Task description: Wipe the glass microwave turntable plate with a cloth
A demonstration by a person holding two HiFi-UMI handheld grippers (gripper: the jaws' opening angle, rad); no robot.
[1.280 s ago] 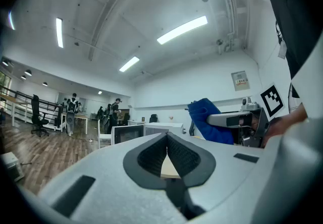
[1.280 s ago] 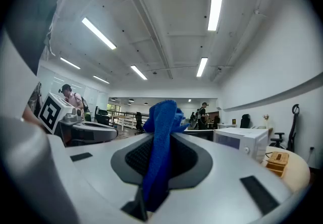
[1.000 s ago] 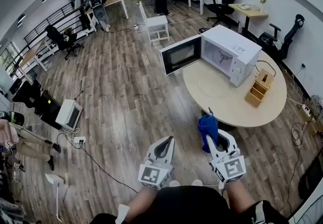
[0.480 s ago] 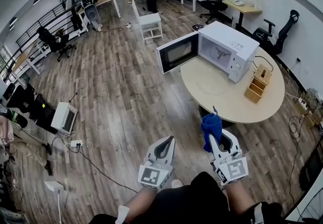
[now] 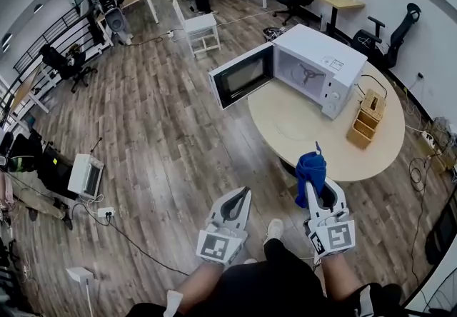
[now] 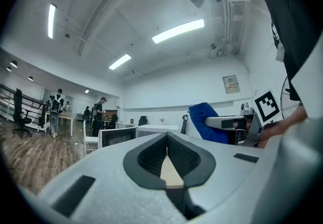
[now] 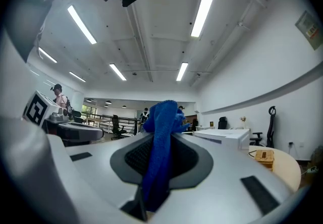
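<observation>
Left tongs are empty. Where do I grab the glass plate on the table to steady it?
Its near rim, coming with the left tongs from the near table edge: the glass plate seems to lie flat before the microwave, so only its thin edge offers a bite.

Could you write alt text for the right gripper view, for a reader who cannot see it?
The right gripper has its jaws shut on a blue cloth that stands up between them. Behind, to the right, a white microwave and a wooden box sit on a round table, under long ceiling lights.

Right tool [image 7: 160,132] clamps blue cloth [image 7: 160,152]; microwave [image 7: 222,138] right.
</observation>
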